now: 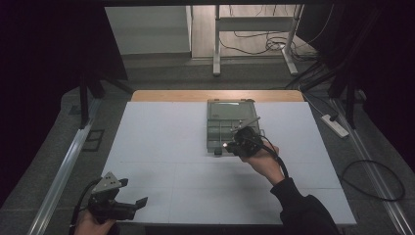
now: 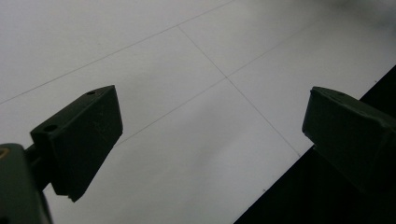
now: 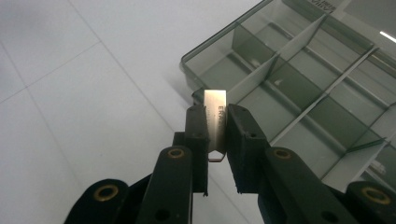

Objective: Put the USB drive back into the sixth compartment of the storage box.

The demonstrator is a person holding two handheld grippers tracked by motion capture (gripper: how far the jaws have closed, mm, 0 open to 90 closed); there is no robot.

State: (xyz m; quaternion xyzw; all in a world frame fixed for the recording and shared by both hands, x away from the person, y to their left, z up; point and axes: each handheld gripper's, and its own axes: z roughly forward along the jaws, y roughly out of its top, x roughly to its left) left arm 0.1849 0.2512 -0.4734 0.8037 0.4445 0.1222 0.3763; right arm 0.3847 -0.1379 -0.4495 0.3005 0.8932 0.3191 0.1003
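Right gripper (image 3: 216, 135) clamps white eraser (image 3: 215, 122) on edge (label "ERA…" legible), at 6 o'clock corner of compartment box (image 1: 213, 128), likely for dropping in. Left gripper (image 2: 210, 135) wide open, empty, parked at 7 o'clock on table (image 1: 161, 142).

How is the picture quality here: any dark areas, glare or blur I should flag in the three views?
High view: dim, with near-black surroundings; the white table is evenly lit and the right gripper is small and dark. Left gripper view: the left gripper is sharp, but the far corner of the table blurs. Right gripper view: the eraser is bright, nearly washed out, and the clear organizer box shows a glare streak at its far edge.
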